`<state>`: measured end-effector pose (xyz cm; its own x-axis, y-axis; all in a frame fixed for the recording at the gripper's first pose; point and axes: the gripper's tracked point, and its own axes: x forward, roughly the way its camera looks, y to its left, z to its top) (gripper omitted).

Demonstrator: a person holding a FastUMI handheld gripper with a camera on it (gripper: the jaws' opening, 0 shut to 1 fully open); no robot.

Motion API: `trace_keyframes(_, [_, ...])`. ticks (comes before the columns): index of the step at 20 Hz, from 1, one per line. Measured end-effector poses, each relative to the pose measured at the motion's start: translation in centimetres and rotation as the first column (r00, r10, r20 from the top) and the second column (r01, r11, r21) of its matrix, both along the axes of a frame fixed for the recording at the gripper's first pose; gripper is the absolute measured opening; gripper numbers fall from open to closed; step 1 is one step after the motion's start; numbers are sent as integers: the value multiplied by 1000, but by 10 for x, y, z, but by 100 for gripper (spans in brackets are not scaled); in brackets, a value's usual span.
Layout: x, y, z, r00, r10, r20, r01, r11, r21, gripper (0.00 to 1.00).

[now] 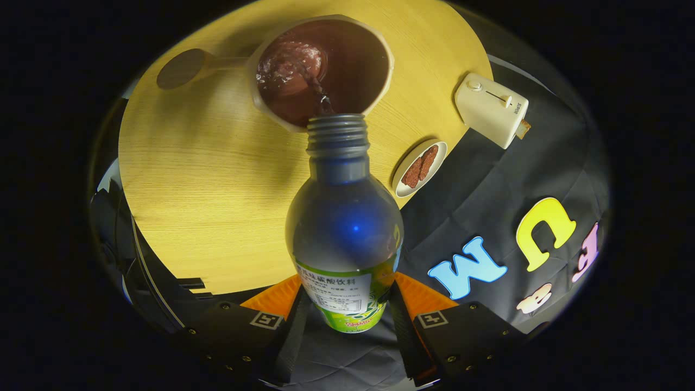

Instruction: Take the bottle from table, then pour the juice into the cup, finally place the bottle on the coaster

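The gripper (347, 304) squeezes the bottle (345, 228), tipped over the cup (326, 70). Dark juice (288, 70) is pouring in. The bottle must go on the coaster (182, 68) next.

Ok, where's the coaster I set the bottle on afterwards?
On the round wooden table, look beyond the bottle that the tongs grip, past the cup being filled. The coaster lies beside that cup: a flat, dark disc, the only bare one.
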<state>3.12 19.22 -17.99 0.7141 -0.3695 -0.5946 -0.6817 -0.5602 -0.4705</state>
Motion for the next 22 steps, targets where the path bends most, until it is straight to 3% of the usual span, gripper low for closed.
trace_keyframes(22, [1, -3, 4, 1000, -17, -4, 17, 999, -27, 74])
